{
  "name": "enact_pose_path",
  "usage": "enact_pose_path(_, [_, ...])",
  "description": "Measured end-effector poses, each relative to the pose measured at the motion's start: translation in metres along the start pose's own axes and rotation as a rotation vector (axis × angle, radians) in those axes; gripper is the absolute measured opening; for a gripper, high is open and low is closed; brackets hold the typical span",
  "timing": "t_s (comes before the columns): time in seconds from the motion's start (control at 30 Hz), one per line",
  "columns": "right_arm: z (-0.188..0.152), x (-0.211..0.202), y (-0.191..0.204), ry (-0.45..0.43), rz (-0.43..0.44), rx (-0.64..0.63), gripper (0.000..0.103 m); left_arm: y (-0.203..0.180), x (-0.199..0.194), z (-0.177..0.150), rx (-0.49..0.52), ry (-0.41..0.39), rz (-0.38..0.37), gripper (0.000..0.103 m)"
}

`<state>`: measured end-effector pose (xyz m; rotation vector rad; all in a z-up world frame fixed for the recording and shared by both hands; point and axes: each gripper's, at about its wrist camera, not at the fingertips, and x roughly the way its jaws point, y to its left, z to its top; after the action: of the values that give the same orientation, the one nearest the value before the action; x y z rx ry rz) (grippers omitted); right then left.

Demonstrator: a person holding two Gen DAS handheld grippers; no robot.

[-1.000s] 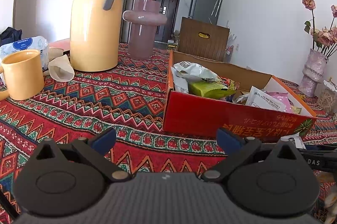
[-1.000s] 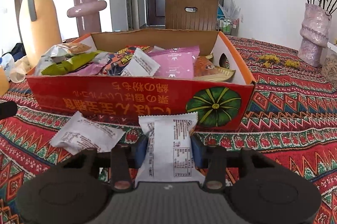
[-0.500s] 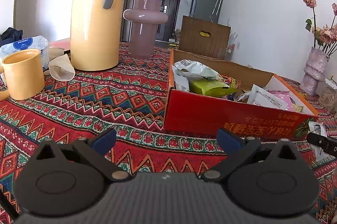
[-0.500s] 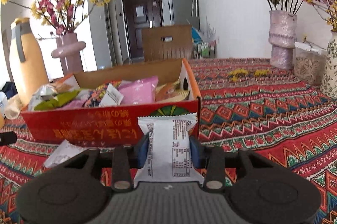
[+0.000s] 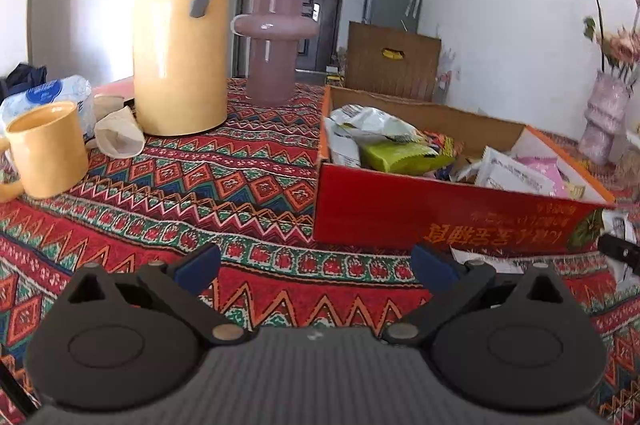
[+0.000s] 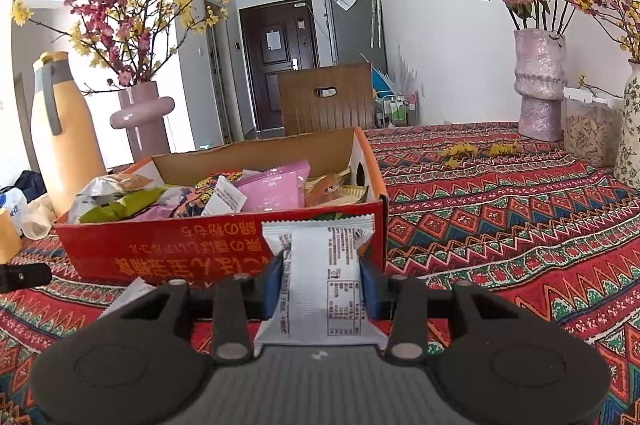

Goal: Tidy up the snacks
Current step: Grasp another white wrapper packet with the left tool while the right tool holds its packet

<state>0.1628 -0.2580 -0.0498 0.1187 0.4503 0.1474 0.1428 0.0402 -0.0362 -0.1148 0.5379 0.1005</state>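
We see the right gripper (image 6: 322, 279) with its two blue pads pinching a white snack packet (image 6: 320, 277) from both sides. The packet stands upright between the fingers (image 6: 370, 285), its crimped top edge above the pads and its lower end against the gripper body. It is held clear of the tablecloth (image 6: 500, 225), just in front of the red front wall of the snack box (image 6: 160, 249) and near the box's right corner.

We see the left gripper (image 5: 316, 267) with its fingers (image 5: 198, 265) spread wide and nothing between them (only patterned cloth shows in the gap). It hangs over the cloth in front of the box's left corner.

The box is open at the top and holds mixed packets: a green one (image 5: 396, 157), a pink one (image 6: 276, 187) and several white ones. A second white packet (image 6: 132, 293) lies flat on the cloth against the foot of the front wall, to the left of the right gripper.

To the right of the box the cloth is bare up to two vases (image 6: 540, 85) and a clear container (image 6: 592, 129). To the left stand a yellow jug (image 5: 180, 37), a mauve vase (image 5: 272, 57) and a yellow mug (image 5: 50, 149), all well apart from the box.
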Motion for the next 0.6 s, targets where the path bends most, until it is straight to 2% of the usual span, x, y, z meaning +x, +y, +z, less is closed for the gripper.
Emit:
enact_pose_path(0.33, [-0.001, -0.003, -0.003, -0.015, -0.004, 0.02, 0.04, -0.069, 0.006, 0.016, 0.175, 0.089, -0.052, 0.103])
enact_pose_path(0.47, [-0.001, -0.004, -0.004, -0.023, -0.004, 0.022, 0.04, -0.098, 0.025, 0.016, 0.228, 0.165, -0.075, 0.103])
enact_pose_path(0.6, [-0.001, -0.005, -0.005, -0.026, -0.005, 0.031, 0.04, -0.112, 0.048, 0.015, 0.231, 0.251, -0.087, 0.103])
